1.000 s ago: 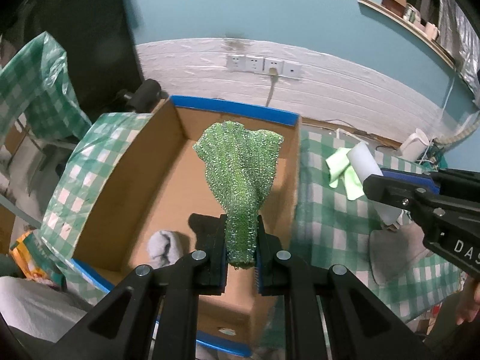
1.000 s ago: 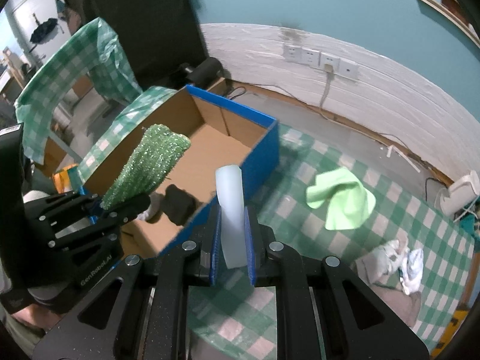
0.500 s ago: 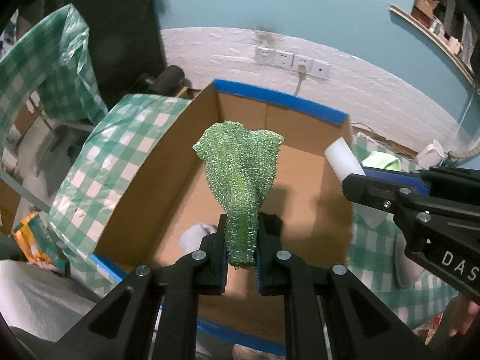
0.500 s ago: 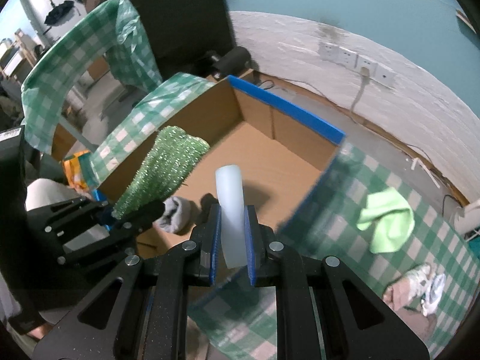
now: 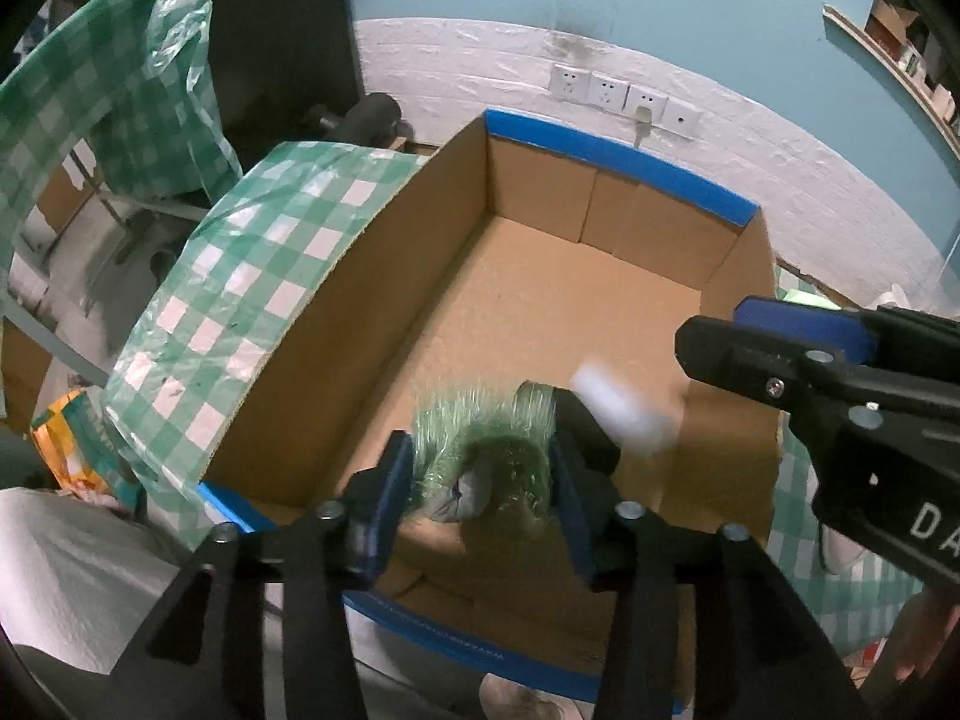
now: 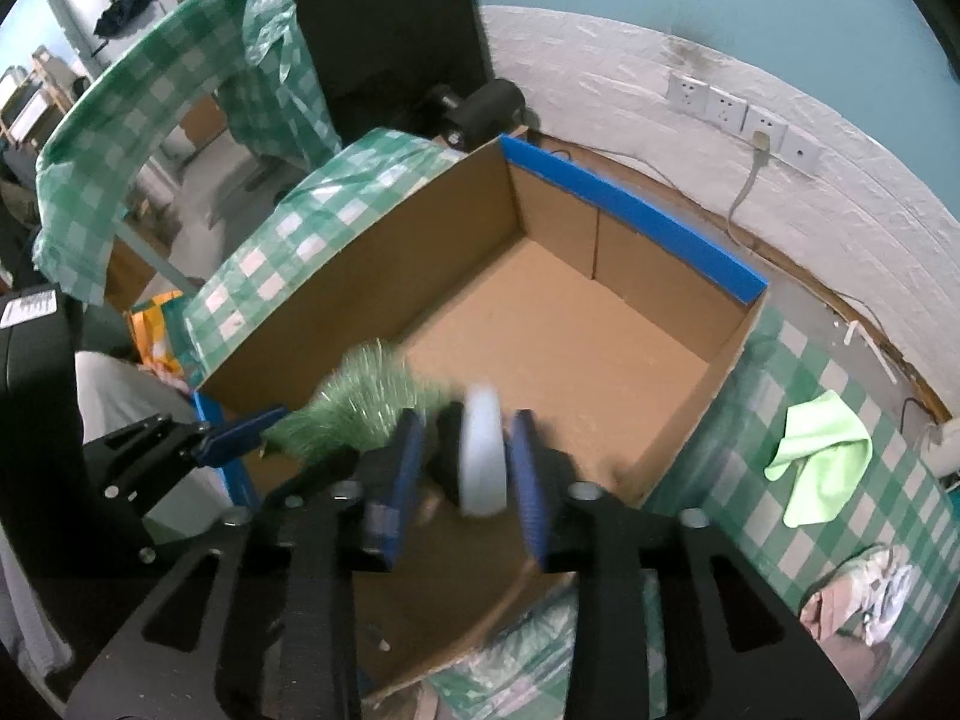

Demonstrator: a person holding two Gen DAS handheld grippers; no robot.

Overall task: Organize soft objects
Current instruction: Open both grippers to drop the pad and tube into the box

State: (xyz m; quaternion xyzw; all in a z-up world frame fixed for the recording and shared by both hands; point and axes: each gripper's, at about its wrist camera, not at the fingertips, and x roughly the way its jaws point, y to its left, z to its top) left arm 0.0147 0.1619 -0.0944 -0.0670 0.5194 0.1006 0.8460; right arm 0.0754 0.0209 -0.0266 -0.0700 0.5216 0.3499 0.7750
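A cardboard box (image 5: 618,180) with blue-taped rims sits below both grippers; it also shows in the right wrist view (image 6: 636,204). My left gripper (image 5: 483,468) is open, and the green sparkly cloth (image 5: 480,432) is blurred, dropping between its jaws into the box onto a grey sock (image 5: 465,495). My right gripper (image 6: 465,456) is open, and the pale white sponge (image 6: 483,450) falls free between its jaws. The sponge also shows blurred in the left wrist view (image 5: 621,411), and the green cloth in the right wrist view (image 6: 360,405).
A green checkered plastic cloth (image 6: 840,360) covers the table and drapes over the box's left wall (image 5: 252,276). A lime cloth (image 6: 822,456) and a pile of pale fabric (image 6: 864,594) lie on the table right of the box. Wall sockets (image 5: 624,99) are behind.
Both grippers have opened over the box. The green cloth and the white sponge have left the jaws and are falling into the box. Both grippers moved further over the box.
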